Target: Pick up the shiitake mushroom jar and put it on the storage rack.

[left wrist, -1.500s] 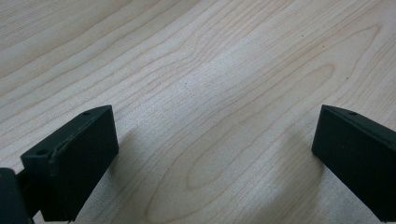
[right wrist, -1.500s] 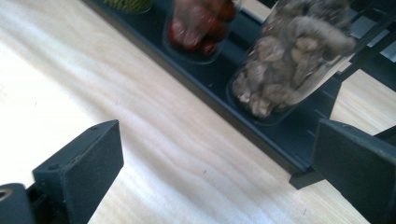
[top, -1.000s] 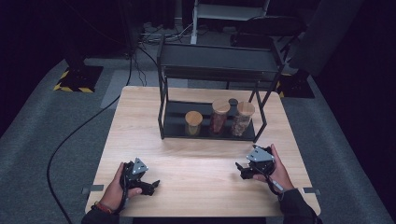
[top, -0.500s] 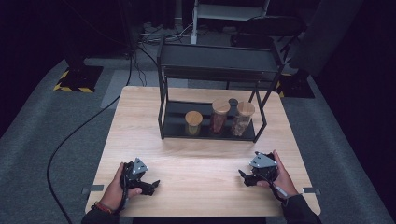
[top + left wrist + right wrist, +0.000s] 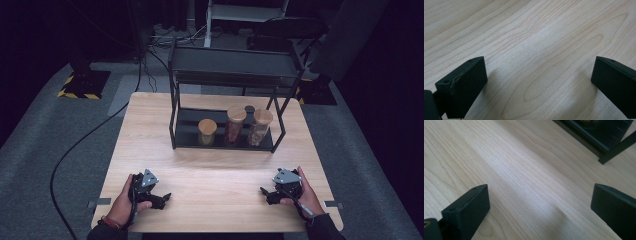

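Nothing in hand yet, so by my read the work w/ the jars is either not begun or between steps; no jar is out on the table (image 5: 215, 165).

L gripper (image 5: 161, 198) rests low on the near-left part of the table, jaws wide apart w/ bare wood between them in the left gripper view (image 5: 539, 75). Ahead of it and off to its right stands the rack (image 5: 235, 75), well apart. On the rack's bottom shelf, l to r: short jar (image 5: 206, 131), then mid jar (image 5: 235, 124), then right jar (image 5: 261, 126), each w/ a wooden lid; the last two sit just beside each other. A small dark thing behind them is too small to tell.

R gripper (image 5: 266, 194) sits at the near-right, jaws also wide, nothing between them (image 5: 539, 195). The right jar is nearest to it, ahead and a bit to its left, well apart; the rack's corner shows at the top of its own view.

Left to do, as I judge it: reach in under the top shelf and take a jar.
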Available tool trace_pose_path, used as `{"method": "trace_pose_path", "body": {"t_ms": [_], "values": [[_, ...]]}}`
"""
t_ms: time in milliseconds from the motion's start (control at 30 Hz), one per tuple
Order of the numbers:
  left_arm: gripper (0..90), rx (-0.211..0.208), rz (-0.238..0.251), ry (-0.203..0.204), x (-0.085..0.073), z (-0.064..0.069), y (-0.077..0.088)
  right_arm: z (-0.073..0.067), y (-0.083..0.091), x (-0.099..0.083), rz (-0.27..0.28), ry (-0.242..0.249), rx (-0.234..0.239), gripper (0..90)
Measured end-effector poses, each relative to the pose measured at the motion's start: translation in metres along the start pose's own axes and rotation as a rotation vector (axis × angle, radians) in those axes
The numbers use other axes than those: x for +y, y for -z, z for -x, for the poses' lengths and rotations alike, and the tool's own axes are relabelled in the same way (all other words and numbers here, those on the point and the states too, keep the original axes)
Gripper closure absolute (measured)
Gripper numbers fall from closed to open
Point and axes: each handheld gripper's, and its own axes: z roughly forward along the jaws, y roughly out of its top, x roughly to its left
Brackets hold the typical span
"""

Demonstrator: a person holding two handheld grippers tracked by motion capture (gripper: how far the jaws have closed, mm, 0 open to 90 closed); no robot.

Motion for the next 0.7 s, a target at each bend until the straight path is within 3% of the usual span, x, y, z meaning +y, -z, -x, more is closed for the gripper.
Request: {"method": "trace_pose_path", "body": {"t_ms": [700], "values": [[0.2, -0.003, 0.000, -0.006, 0.000, -0.001, 0.000, 0.020, 0.011, -0.029, -0.003, -0.235, 0.037, 0.4]]}}
